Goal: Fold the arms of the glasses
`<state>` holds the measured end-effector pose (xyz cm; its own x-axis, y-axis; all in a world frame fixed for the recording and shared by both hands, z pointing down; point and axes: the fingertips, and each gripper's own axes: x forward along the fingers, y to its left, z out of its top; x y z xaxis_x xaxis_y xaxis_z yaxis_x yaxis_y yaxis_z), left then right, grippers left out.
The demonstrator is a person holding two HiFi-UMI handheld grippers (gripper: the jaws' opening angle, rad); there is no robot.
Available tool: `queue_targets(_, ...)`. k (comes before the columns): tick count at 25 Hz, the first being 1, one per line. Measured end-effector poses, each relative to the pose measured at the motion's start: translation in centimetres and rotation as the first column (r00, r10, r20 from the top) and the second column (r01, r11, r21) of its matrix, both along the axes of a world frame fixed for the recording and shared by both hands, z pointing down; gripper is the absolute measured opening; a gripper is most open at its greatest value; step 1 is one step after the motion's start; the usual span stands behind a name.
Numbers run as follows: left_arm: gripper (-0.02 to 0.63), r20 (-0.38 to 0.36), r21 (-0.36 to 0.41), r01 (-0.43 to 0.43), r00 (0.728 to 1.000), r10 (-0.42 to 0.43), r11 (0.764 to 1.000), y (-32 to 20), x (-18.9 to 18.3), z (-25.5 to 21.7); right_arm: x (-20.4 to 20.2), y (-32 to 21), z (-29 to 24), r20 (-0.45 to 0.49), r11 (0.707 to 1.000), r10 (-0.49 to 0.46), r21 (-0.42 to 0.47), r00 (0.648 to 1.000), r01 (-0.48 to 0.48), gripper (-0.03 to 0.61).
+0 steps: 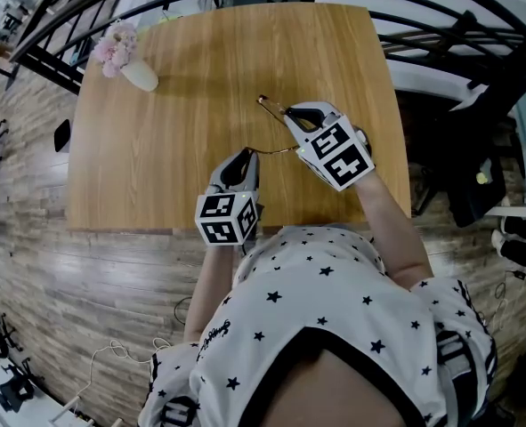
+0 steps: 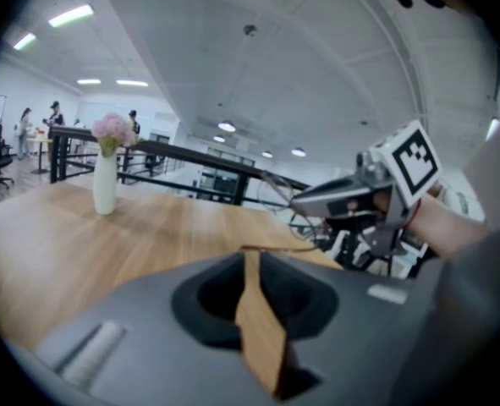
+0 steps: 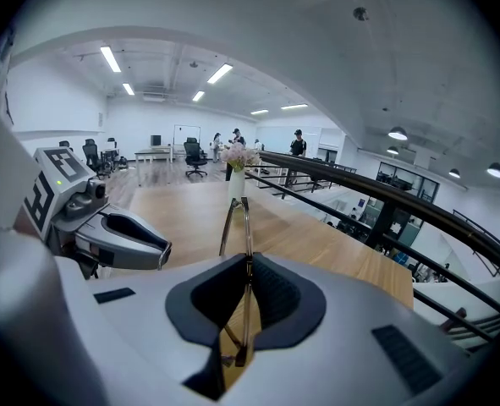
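My right gripper (image 1: 286, 112) is shut on the thin gold-rimmed glasses (image 1: 264, 103) above the middle of the wooden table (image 1: 191, 69). In the right gripper view the rim (image 3: 237, 214) stands upright between the pads and sticks out past my right gripper (image 3: 248, 262). One temple arm (image 1: 276, 151) is swung out and runs left to the tips of my left gripper (image 1: 246, 154). In the left gripper view that thin arm (image 2: 279, 248) lies across the tips of my left gripper (image 2: 251, 259). Its jaws stand apart with a narrow strip of table showing between them.
A white vase of pink flowers (image 1: 131, 65) stands near the table's far left corner. It also shows as the vase (image 2: 105, 184) in the left gripper view. Black railings (image 1: 58, 25) run along beyond the table. The near table edge (image 1: 156, 229) is close to my body.
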<state>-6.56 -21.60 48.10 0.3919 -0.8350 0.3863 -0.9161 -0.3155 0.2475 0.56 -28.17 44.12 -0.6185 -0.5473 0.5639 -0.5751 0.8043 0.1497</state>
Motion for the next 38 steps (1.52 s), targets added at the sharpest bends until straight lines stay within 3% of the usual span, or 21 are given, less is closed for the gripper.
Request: queue_targets(38,0.025,-0.008,0.016,-0.032,0.999,0.032,0.999,-1.2,3.4,-0.5,-1.7,3.5,3.5,-0.045,0.991,-0.122,-0.058,0.991,0.12,0.02)
